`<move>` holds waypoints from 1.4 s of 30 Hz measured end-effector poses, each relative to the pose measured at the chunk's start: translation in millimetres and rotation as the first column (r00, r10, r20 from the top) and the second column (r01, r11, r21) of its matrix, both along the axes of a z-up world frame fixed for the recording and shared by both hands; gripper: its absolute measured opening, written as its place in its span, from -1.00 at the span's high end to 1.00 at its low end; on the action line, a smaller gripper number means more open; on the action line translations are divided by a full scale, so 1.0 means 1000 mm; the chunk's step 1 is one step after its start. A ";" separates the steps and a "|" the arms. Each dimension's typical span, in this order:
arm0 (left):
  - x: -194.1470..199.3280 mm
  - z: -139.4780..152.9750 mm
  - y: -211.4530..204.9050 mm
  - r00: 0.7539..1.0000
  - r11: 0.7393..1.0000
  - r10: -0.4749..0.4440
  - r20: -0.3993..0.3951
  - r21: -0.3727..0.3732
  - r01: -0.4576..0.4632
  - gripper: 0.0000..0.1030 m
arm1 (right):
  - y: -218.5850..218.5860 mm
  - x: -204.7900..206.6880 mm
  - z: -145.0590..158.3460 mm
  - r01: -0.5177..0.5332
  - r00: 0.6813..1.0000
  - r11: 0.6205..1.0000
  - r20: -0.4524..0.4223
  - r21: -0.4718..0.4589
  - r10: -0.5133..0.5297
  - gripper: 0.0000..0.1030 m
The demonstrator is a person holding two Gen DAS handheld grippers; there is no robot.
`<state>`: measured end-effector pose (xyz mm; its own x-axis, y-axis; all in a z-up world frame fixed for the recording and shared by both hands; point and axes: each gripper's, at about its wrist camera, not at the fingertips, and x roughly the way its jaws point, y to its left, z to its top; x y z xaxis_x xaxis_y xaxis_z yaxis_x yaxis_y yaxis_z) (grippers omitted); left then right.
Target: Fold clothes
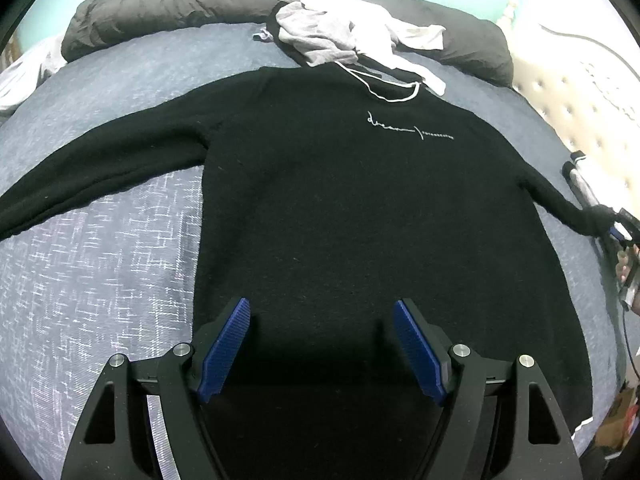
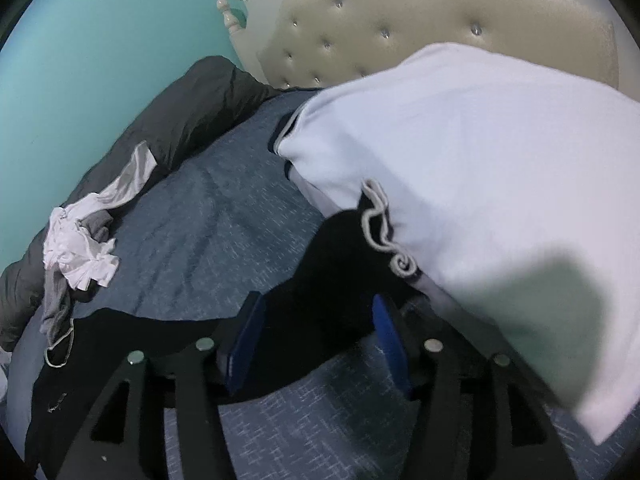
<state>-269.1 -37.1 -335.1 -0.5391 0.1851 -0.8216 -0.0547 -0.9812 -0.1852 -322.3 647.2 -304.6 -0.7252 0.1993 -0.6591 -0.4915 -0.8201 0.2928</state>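
Observation:
A black sweater (image 1: 360,220) with small white lettering on the chest lies flat, front up, on the blue-grey bed cover (image 1: 100,260), both sleeves spread out. My left gripper (image 1: 322,306) hovers open over the lower body of the sweater, with nothing between its blue pads. In the left wrist view my right gripper (image 1: 620,232) shows at the far right edge, at the bunched end of the right sleeve. In the right wrist view that sleeve end (image 2: 320,264) lies between the spread pads of the right gripper (image 2: 318,298), which stands open around it.
A white pillow (image 2: 500,180) lies just beyond the sleeve end, against the tufted headboard (image 2: 400,32). A heap of white and grey clothes (image 1: 340,32) sits above the sweater's collar. A dark duvet (image 1: 160,4) is rolled along the far edge by the turquoise wall.

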 end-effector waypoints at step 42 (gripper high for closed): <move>-0.001 -0.009 0.007 0.999 0.999 -0.032 0.027 -0.014 0.033 -0.52 | 0.012 -0.029 -0.014 -0.007 0.994 1.000 -0.111 -0.021 0.004 0.89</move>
